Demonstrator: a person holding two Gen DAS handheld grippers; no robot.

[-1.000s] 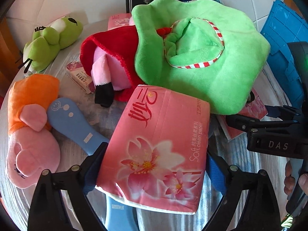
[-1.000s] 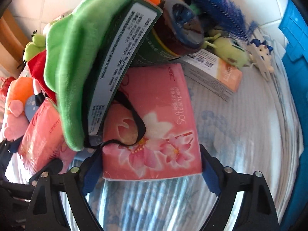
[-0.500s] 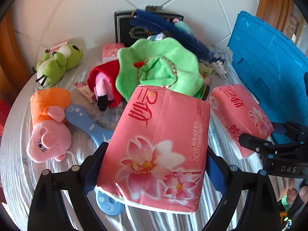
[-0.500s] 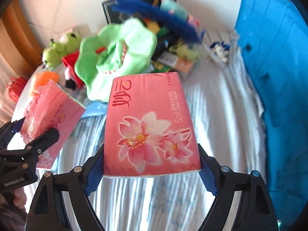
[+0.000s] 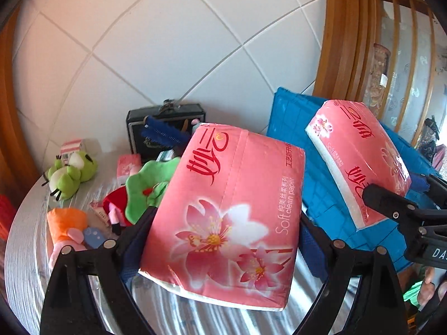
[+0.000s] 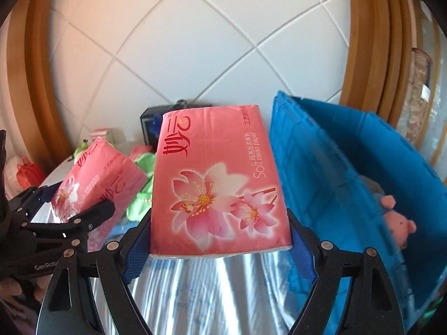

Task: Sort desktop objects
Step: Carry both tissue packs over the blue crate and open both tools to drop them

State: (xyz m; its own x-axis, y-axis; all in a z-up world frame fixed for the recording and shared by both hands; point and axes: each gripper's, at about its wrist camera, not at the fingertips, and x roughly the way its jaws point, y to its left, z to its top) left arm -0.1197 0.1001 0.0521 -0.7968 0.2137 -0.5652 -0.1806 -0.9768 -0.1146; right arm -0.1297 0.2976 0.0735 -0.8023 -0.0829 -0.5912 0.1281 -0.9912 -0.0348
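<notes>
White tiled wall backs the table. Each hand-held gripper, left and right, pinches a pink tissue pack between its pads, above the table beside the blue crate.

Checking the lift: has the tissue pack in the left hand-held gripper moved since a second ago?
Yes. The tissue pack, clamped in the left hand-held gripper, has risen off the table, away from the green frog plush.

My left gripper: black plastic frame, blue pads, silver screws. Right gripper: same build. White lettering on both bodies, "DA.." and "GenRobo..", rest cut off.
</notes>
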